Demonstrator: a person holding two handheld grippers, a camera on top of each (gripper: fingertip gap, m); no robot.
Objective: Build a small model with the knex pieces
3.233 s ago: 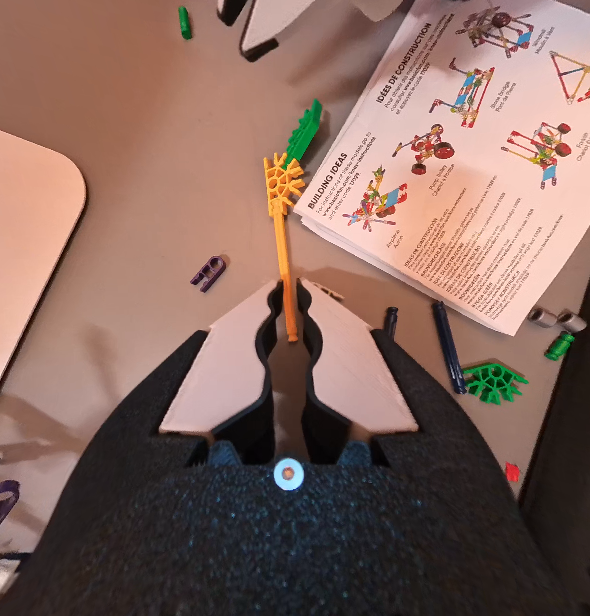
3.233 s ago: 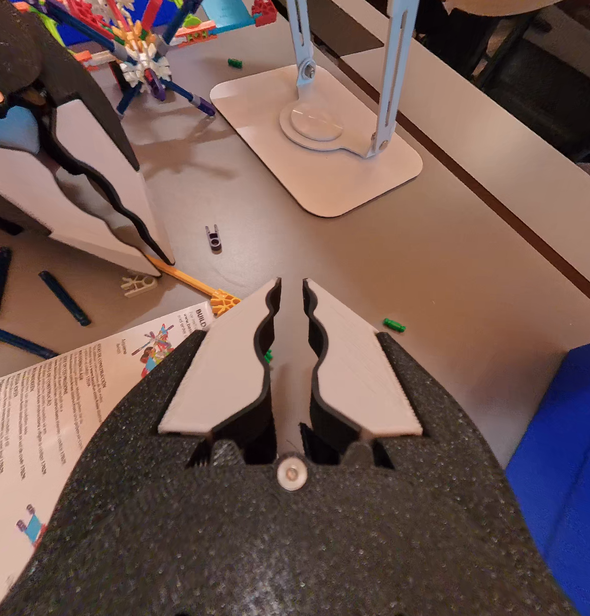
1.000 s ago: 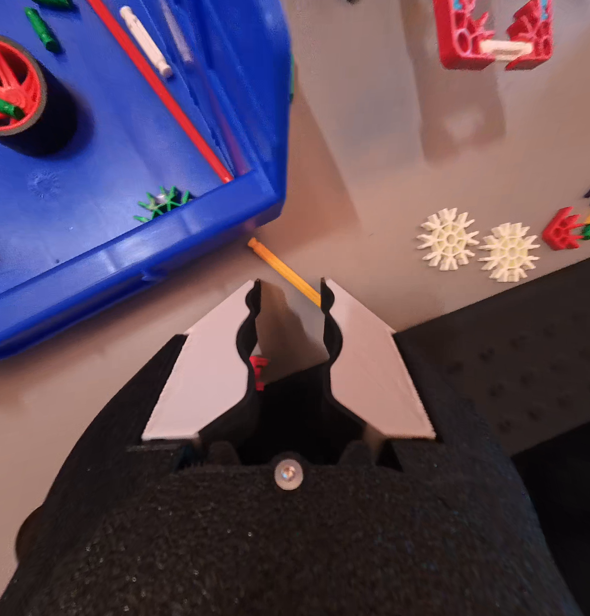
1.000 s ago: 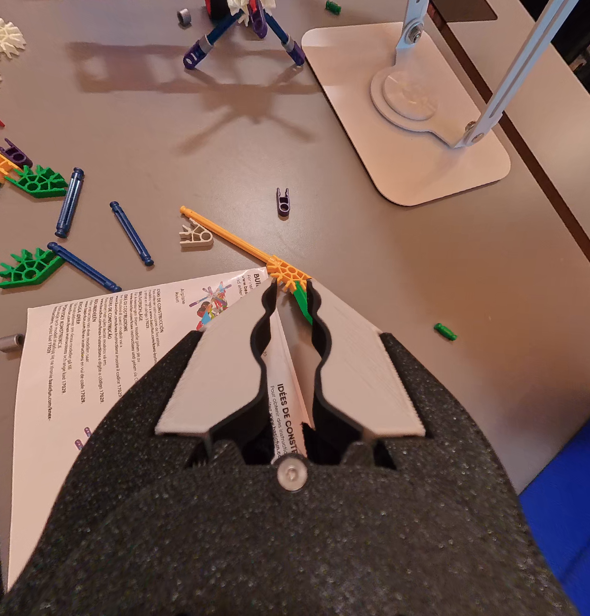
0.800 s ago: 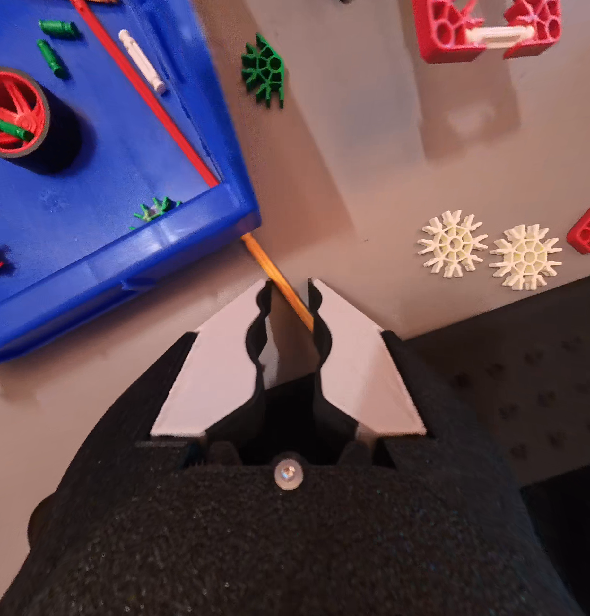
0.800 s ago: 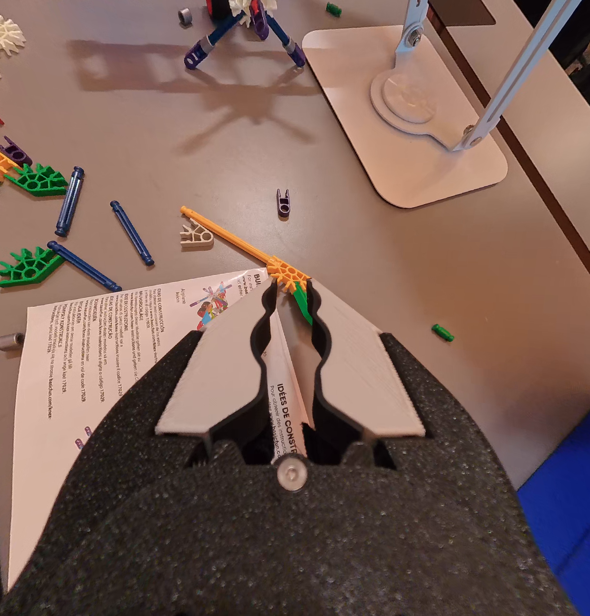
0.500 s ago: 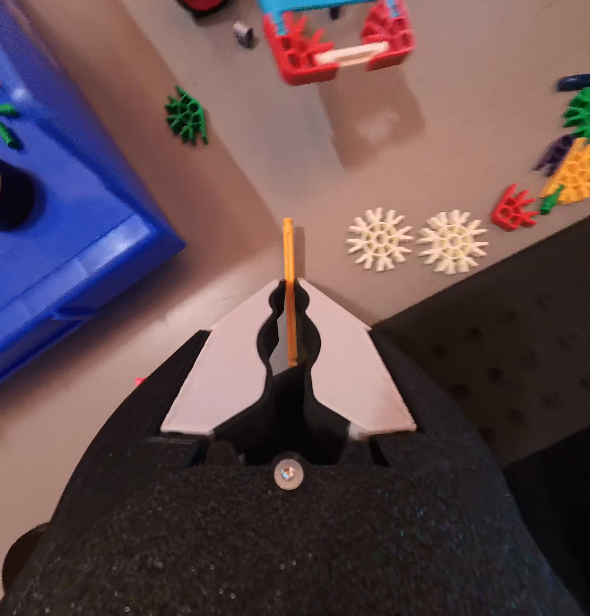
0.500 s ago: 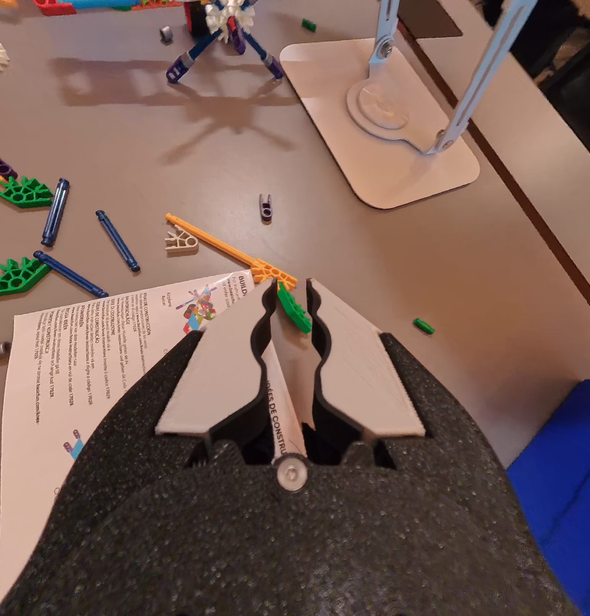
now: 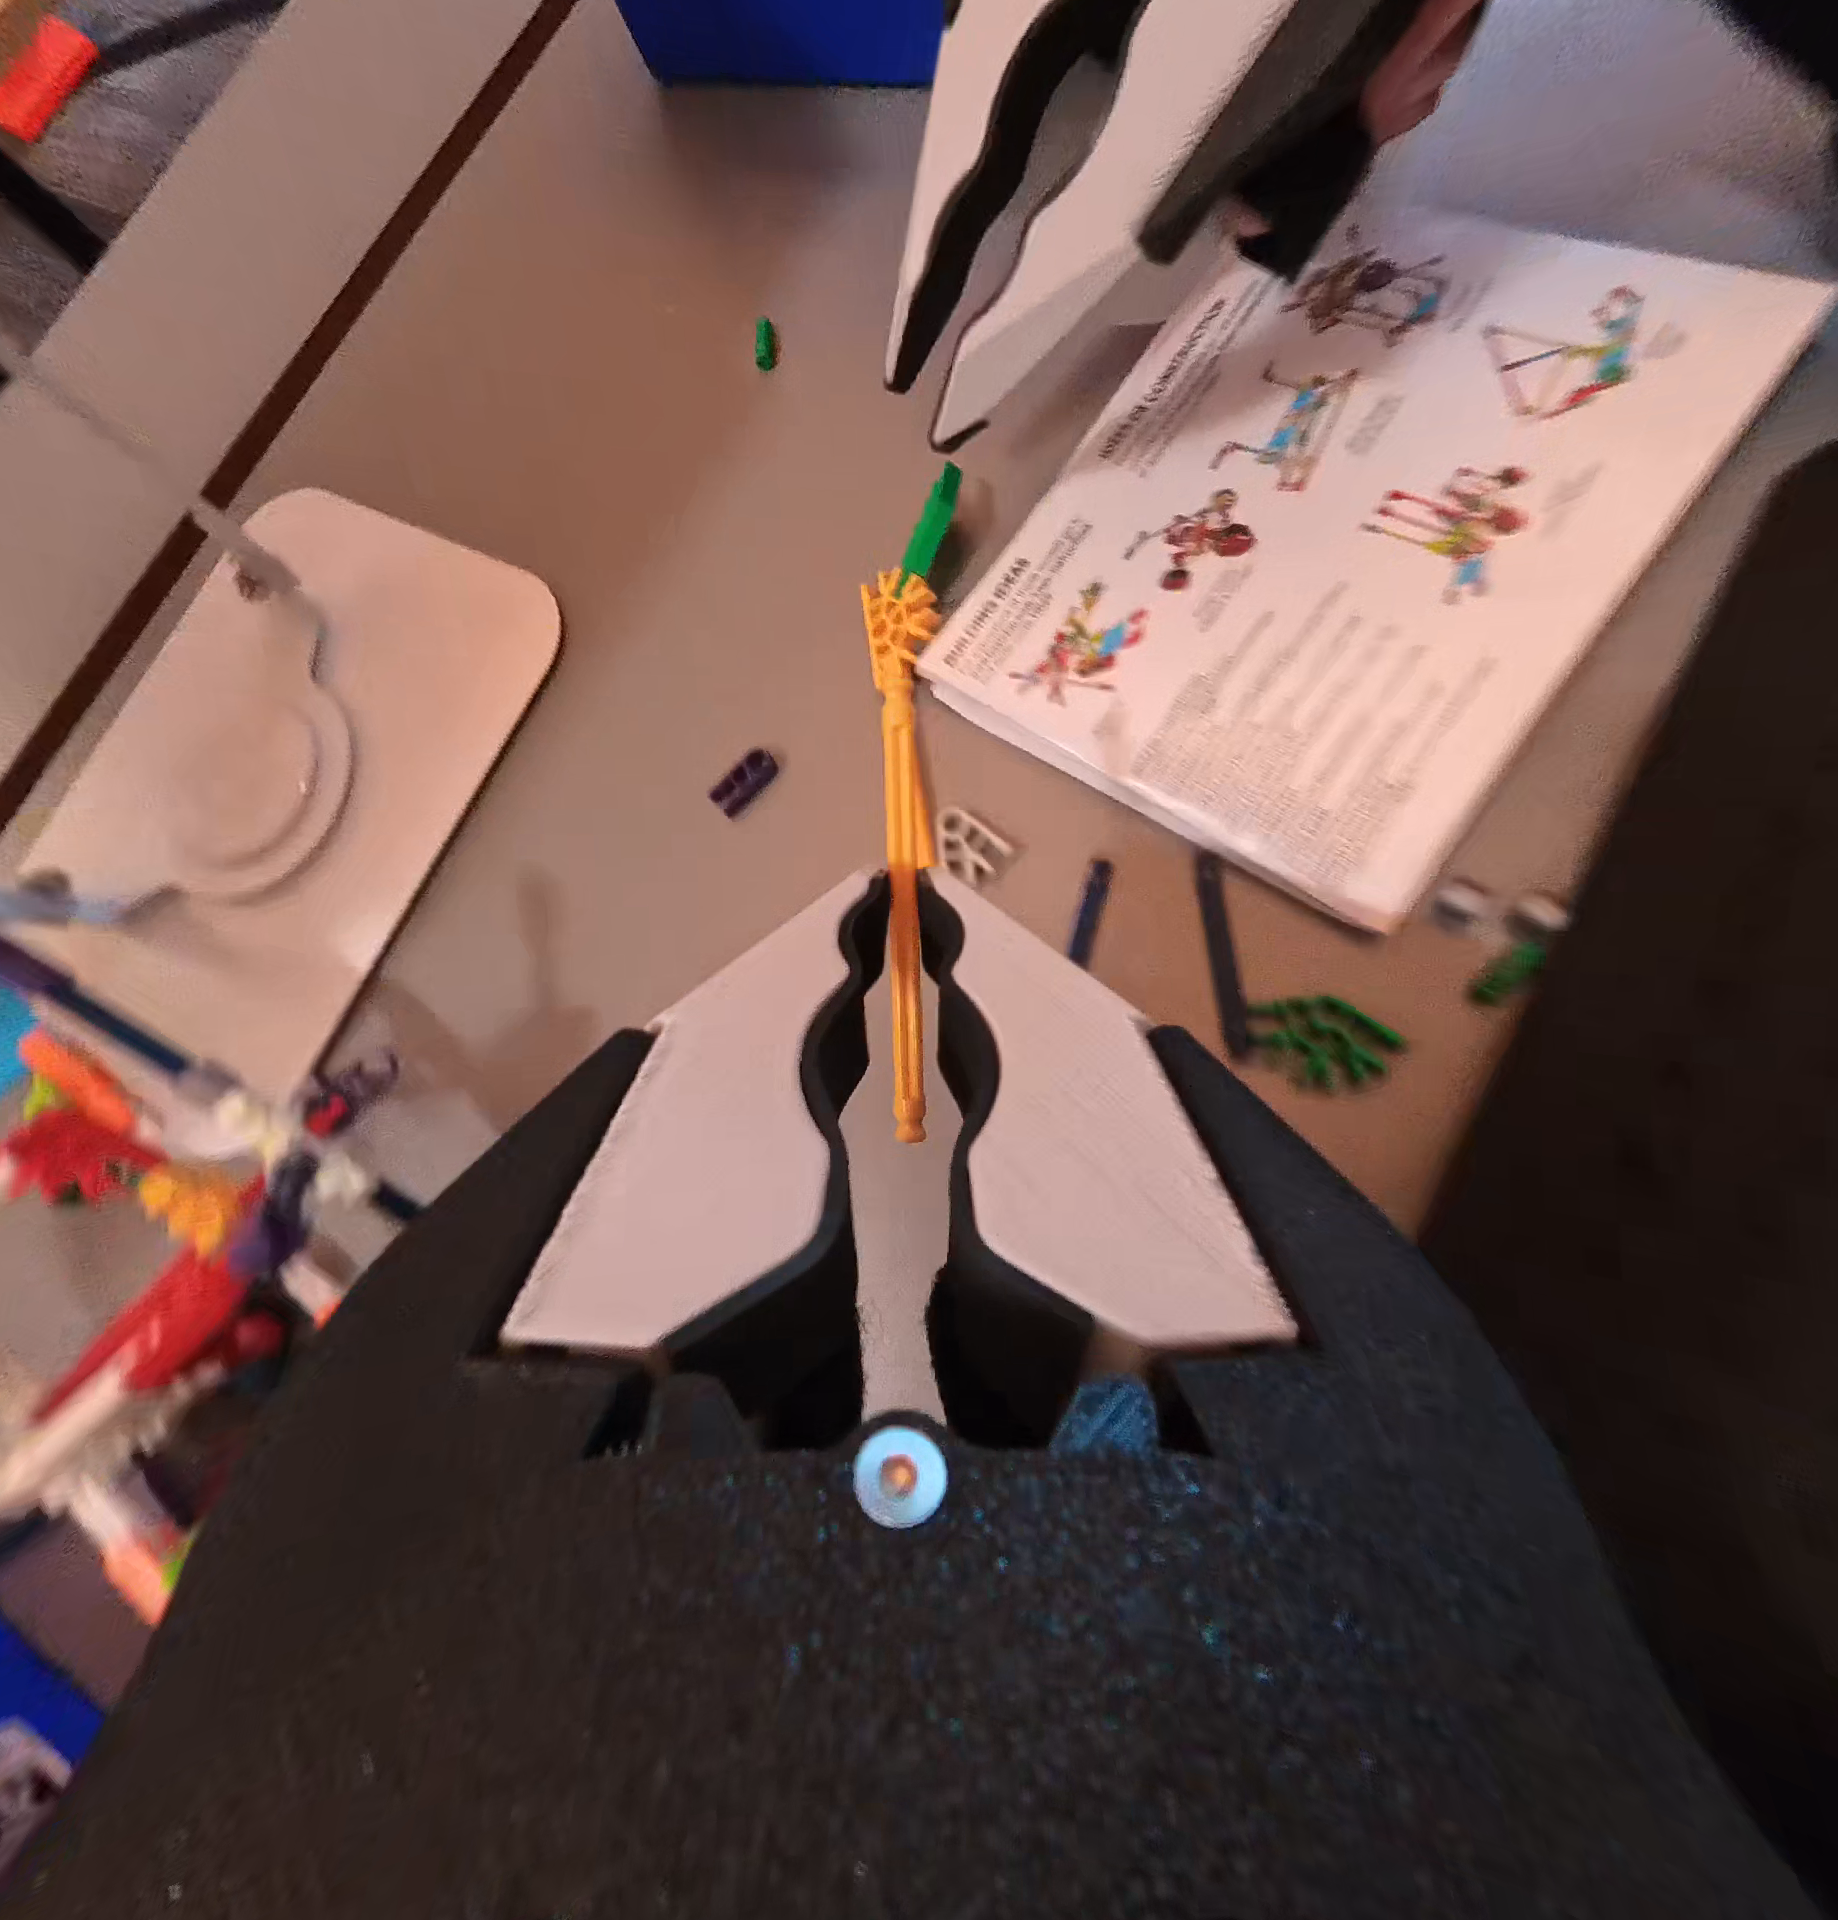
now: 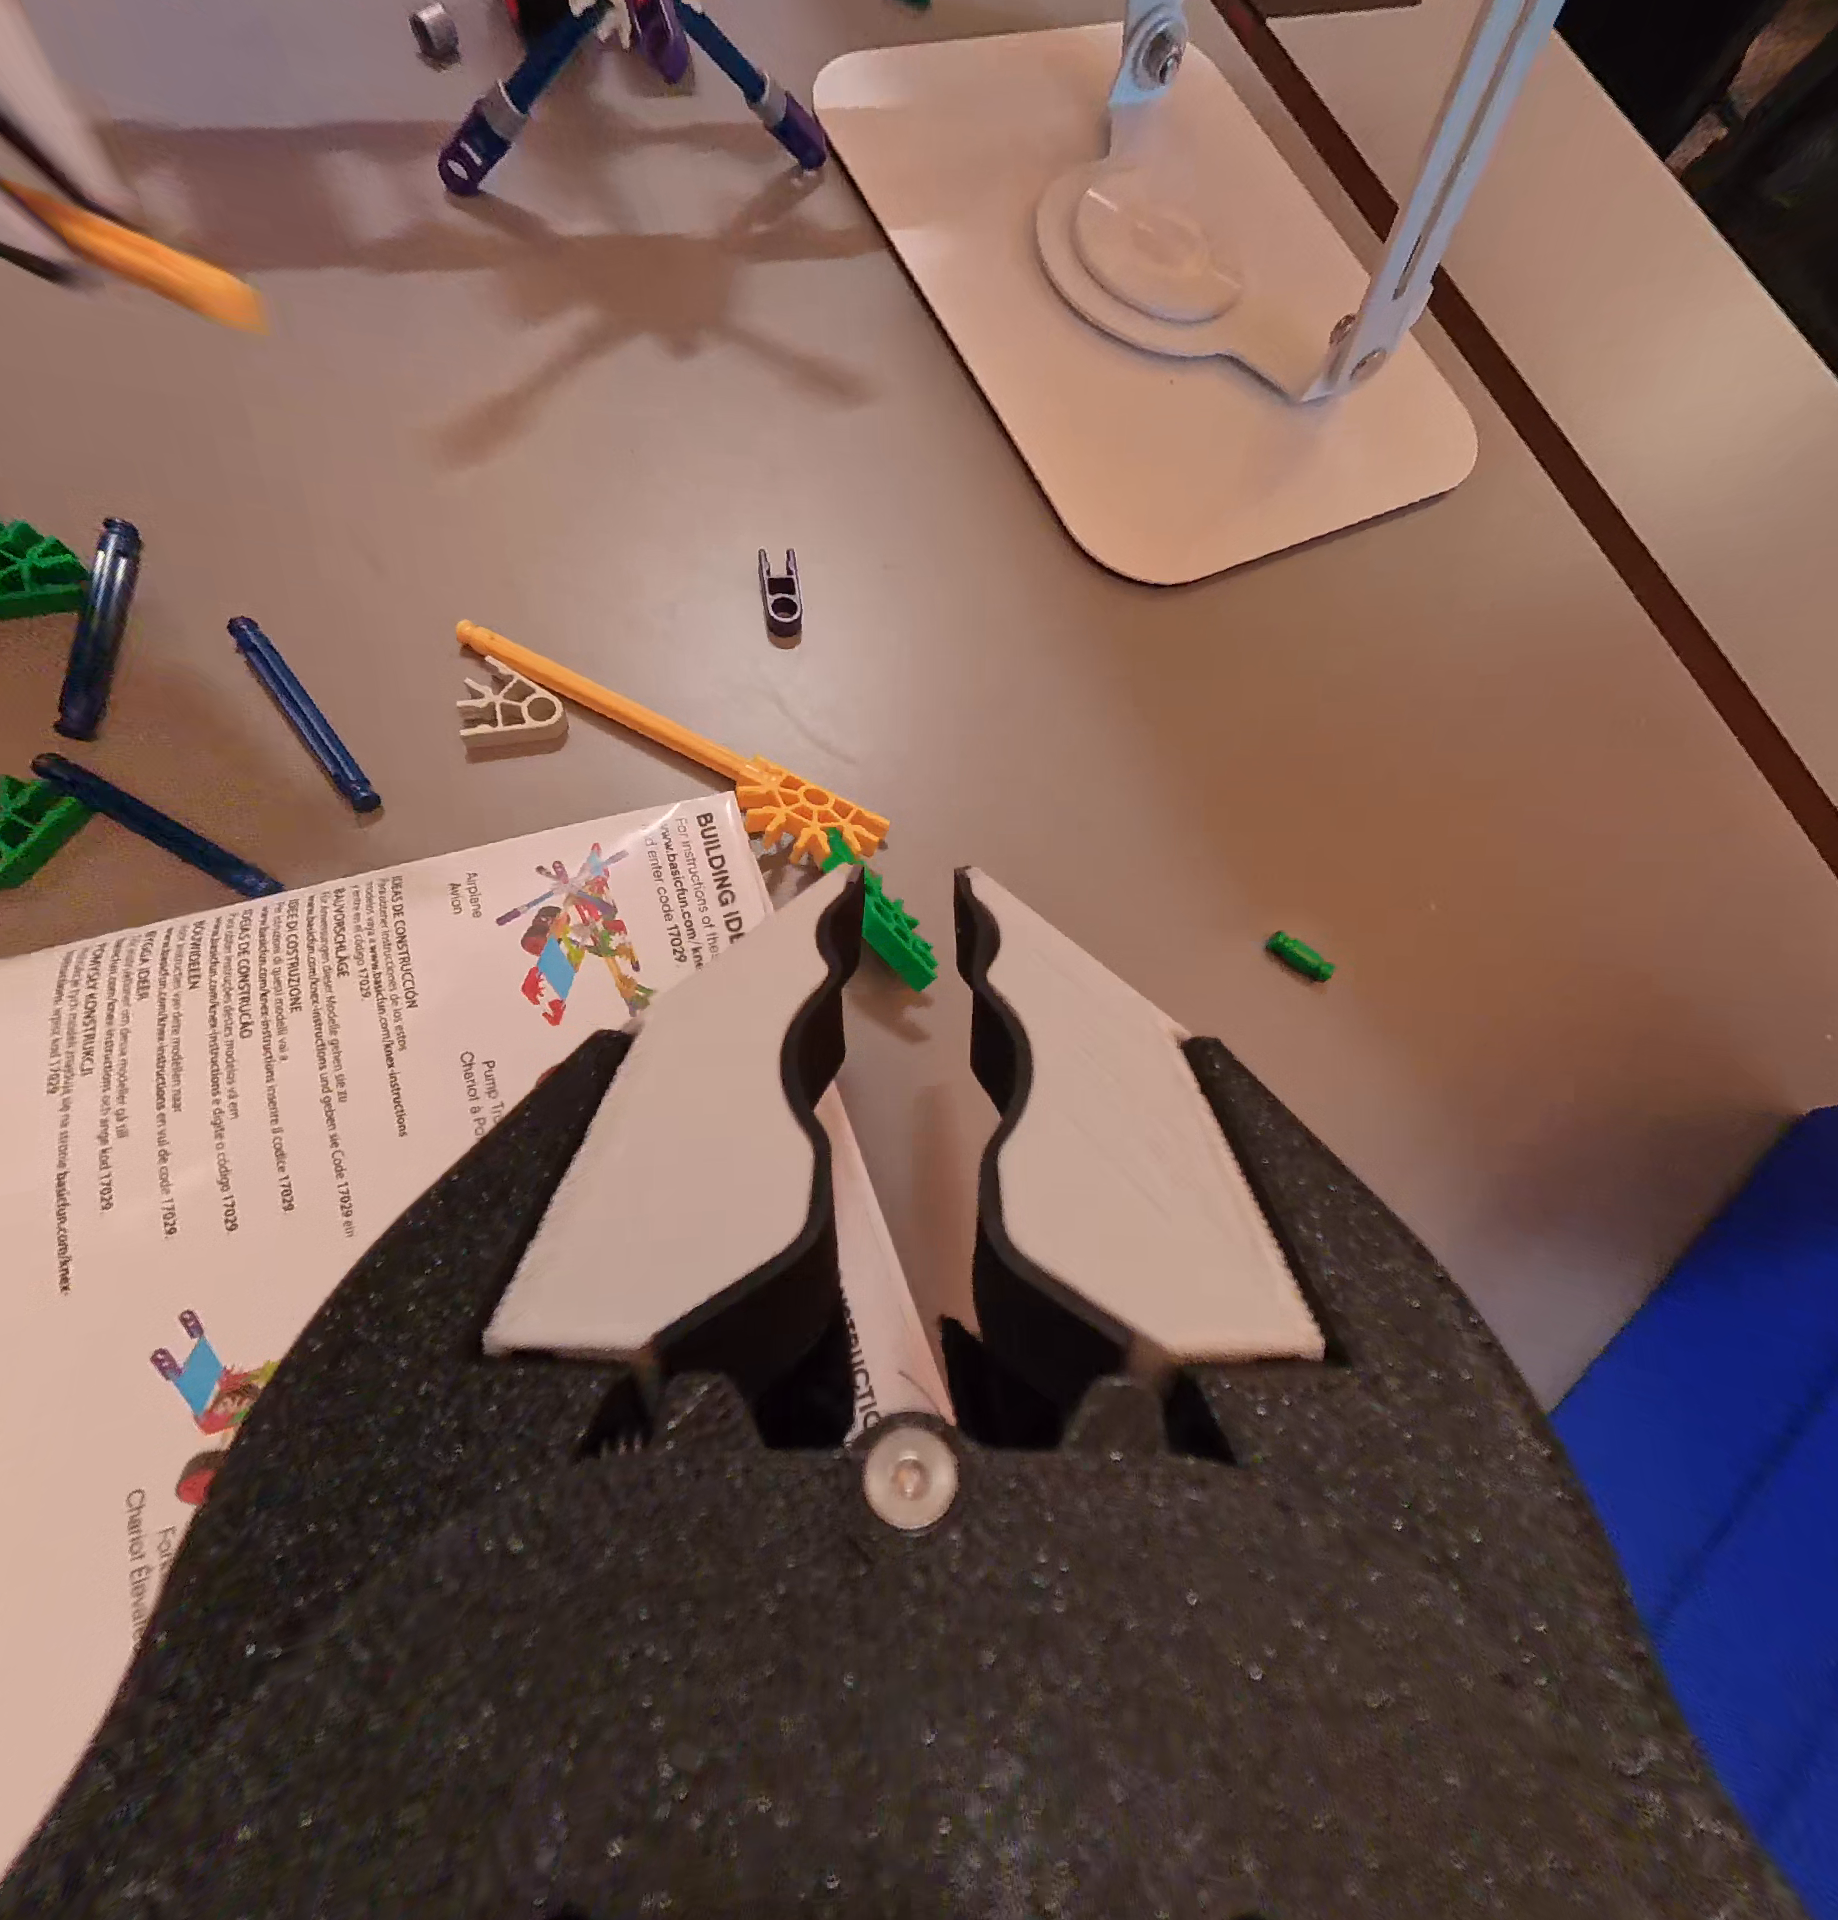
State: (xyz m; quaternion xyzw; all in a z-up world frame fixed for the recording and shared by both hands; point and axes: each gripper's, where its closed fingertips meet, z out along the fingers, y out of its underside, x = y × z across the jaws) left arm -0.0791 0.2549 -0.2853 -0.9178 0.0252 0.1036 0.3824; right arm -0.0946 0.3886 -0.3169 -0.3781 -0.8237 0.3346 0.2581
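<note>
While the left gripper [image 9: 902, 894] is pinching a loose orange rod [image 9: 907, 1018] between nearly closed fingertips, the rod is lying lengthwise in the narrow slot, its knobbed end pointing back toward the camera. Ahead at twelve o'clock, a second orange rod [image 9: 899, 748] is resting on the grey table [image 9: 603, 436], plugged into an orange snowflake connector [image 9: 897, 621] that is joining a green connector [image 9: 930, 530]. A white corner connector [image 9: 969, 840] is sitting just beside that rod at one o'clock, and a purple clip [image 9: 743, 781] is lying at eleven o'clock.

The right gripper [image 10: 904, 883] is standing open, its fingers well apart and holding nothing; the green connector [image 10: 894, 930] is showing in the gap between the tips. An instruction booklet [image 10: 271, 1039] is lying under its left finger, spreading toward nine o'clock. Dark blue rods [image 10: 302, 712] are scattered at ten o'clock, a small green piece [image 10: 1299, 956] is lying at three o'clock, and a white stand base [image 10: 1154, 343] is sitting at one o'clock.
</note>
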